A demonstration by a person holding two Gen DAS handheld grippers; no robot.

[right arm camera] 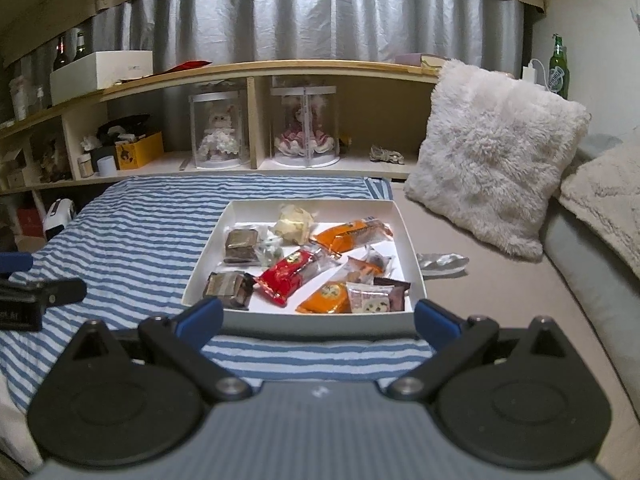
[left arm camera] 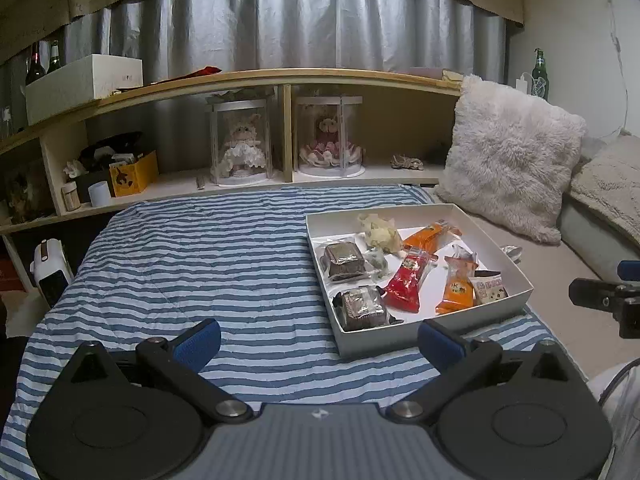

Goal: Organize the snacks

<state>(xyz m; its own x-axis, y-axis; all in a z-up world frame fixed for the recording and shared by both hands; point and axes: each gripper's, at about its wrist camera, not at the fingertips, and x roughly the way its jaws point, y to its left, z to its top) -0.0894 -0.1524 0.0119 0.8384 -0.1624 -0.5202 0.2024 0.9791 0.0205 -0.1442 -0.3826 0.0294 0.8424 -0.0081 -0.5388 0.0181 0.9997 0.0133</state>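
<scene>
A shallow white box lies on the blue-striped cloth and holds several wrapped snacks: two brown cakes, a red packet, orange packets, a cookie packet and a pale crumpled wrapper. My left gripper is open over the cloth, left of the box's near corner. My right gripper is open just before the box's near wall. Both hold nothing.
A silver wrapper lies on the beige mattress right of the box. Fluffy cushions lean at the right. A wooden shelf behind holds two cased dolls, boxes and bottles. A white device stands at the left.
</scene>
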